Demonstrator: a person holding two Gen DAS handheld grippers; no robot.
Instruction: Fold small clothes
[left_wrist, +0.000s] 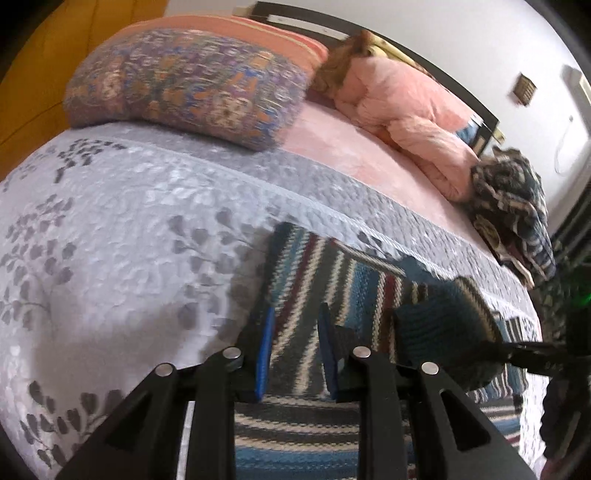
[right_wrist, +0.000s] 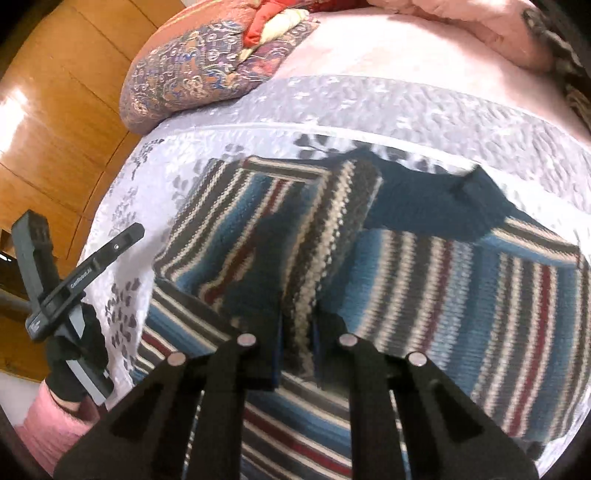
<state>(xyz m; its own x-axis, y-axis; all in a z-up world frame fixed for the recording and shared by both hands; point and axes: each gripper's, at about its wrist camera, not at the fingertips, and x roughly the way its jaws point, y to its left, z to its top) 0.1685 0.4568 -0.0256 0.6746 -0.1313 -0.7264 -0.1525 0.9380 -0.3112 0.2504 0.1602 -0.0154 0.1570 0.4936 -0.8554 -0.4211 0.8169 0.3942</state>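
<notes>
A knitted sweater (left_wrist: 314, 266) (right_wrist: 480, 295), striped in blue, grey, cream and maroon, lies flat on the lavender bedspread (left_wrist: 110, 240). In the right wrist view my right gripper (right_wrist: 297, 321) is shut on a striped sleeve (right_wrist: 332, 229), which is lifted and drawn across the sweater's body. The left wrist view shows that gripper (left_wrist: 496, 347) at the right, with the teal fabric bunched above it. My left gripper (left_wrist: 297, 314) stands open just over the sweater's left part, with nothing between its blue pads (left_wrist: 264, 354).
A patterned pillow (left_wrist: 184, 85) (right_wrist: 192, 74) lies at the head of the bed beside a pink quilt (left_wrist: 406, 110). A dark clothes pile (left_wrist: 513, 206) sits at the bed's far right edge. A gloved hand (right_wrist: 70, 365) holds the left gripper beside the bed.
</notes>
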